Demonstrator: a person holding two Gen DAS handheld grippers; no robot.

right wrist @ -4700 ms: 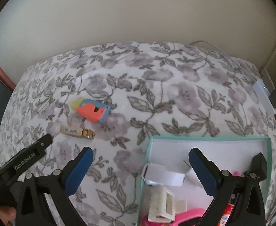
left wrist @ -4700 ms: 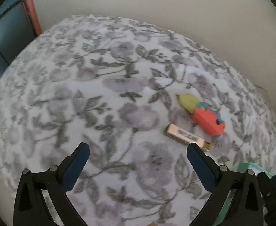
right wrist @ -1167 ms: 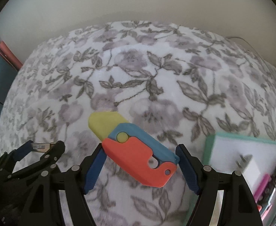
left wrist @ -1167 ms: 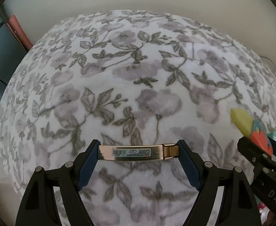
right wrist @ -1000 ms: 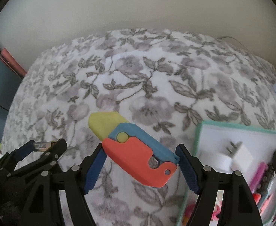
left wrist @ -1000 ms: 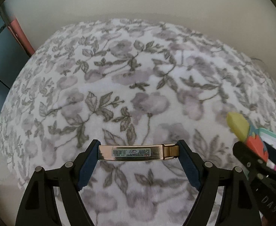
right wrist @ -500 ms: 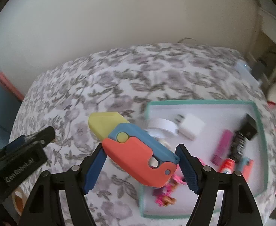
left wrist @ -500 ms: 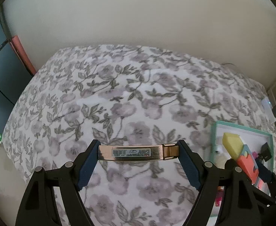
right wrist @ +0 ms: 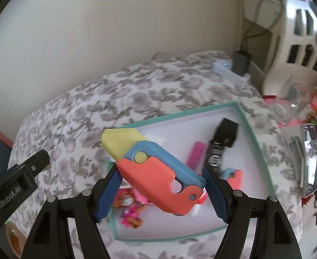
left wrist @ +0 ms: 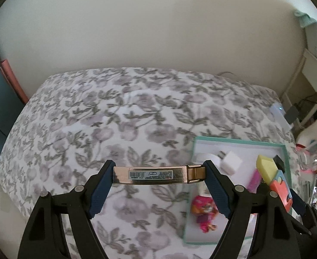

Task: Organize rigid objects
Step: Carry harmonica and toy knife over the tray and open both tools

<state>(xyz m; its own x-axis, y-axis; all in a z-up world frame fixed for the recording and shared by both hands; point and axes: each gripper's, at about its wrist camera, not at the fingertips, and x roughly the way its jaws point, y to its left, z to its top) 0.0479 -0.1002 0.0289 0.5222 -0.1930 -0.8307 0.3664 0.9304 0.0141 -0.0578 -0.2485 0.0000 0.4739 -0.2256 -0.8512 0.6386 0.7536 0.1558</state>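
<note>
My left gripper (left wrist: 158, 173) is shut on a gold bar-shaped clip (left wrist: 156, 174) with a barcode label, held endwise above the floral cloth. My right gripper (right wrist: 161, 182) is shut on a toy knife (right wrist: 156, 170) with a yellow tip and an orange and blue body; it also shows in the left wrist view (left wrist: 275, 179). The toy hangs over a white tray with a teal rim (right wrist: 253, 138), also seen in the left wrist view (left wrist: 234, 140), right of the clip.
The tray holds a white charger plug (left wrist: 230, 161), a pink stick (right wrist: 196, 152), a black tube (right wrist: 217, 153) and pink toys (left wrist: 203, 211). A power strip (right wrist: 229, 69) and white basket (right wrist: 298, 36) stand at the back right. Clutter lies right of the tray.
Both grippers have risen and swung right with their objects. The tray has come into fuller view, and the toy knife is over it now.
</note>
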